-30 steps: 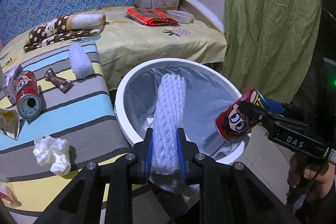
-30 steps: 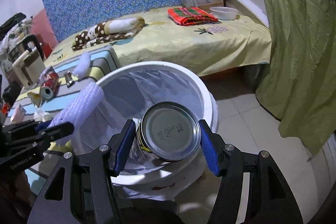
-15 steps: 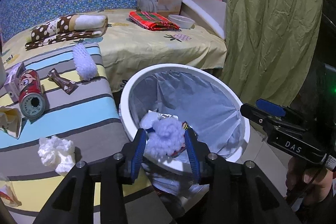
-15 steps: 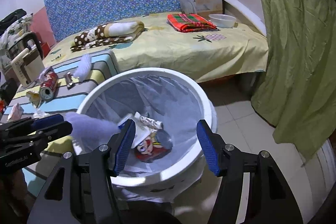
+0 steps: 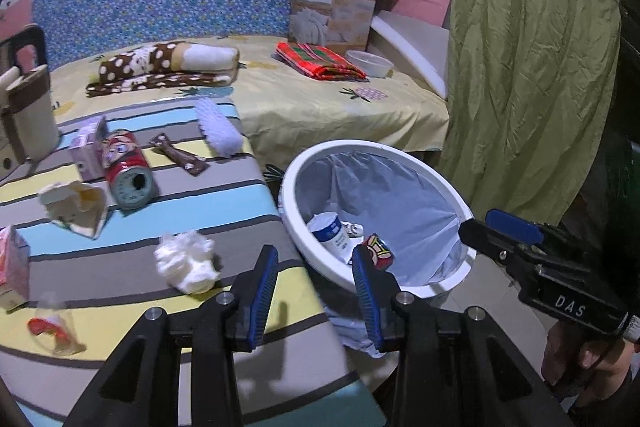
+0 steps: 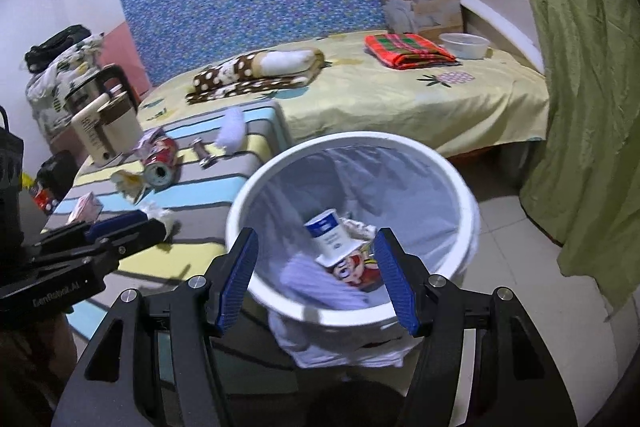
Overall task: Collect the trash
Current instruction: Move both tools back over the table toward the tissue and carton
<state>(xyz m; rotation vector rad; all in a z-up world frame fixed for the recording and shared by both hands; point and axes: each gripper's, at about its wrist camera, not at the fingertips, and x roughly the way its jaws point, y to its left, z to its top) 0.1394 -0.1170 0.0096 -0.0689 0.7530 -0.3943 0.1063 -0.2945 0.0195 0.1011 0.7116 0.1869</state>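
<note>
A white round bin (image 5: 432, 171) with a plastic liner stands on the floor beside a striped table (image 5: 208, 203); it also shows in the right wrist view (image 6: 468, 195). In the bin lie a red cartoon can (image 6: 360, 273), a white-and-blue cup (image 6: 330, 237) and pale foam netting (image 6: 304, 275). On the table lie a red can (image 5: 126, 167), a crumpled tissue (image 5: 186, 261), a foam net (image 5: 218, 131), a brown wrapper (image 5: 180, 157) and torn cartons (image 5: 76, 207). My left gripper (image 5: 314, 291) is open and empty over the table edge. My right gripper (image 6: 316, 281) is open and empty above the bin's near rim.
A bed with a yellow sheet (image 5: 320, 99) lies behind, bearing a dotted blanket (image 5: 168, 65), a red plaid cloth (image 5: 320, 61), a white bowl (image 5: 370, 63) and a cardboard box (image 5: 332, 11). A green curtain (image 5: 532, 67) hangs at the right. A kettle (image 6: 106, 123) stands at the table's far left.
Both grippers opened. The foam net from my left gripper and the red can from my right gripper dropped into the bin. My left gripper has swung left toward the table.
</note>
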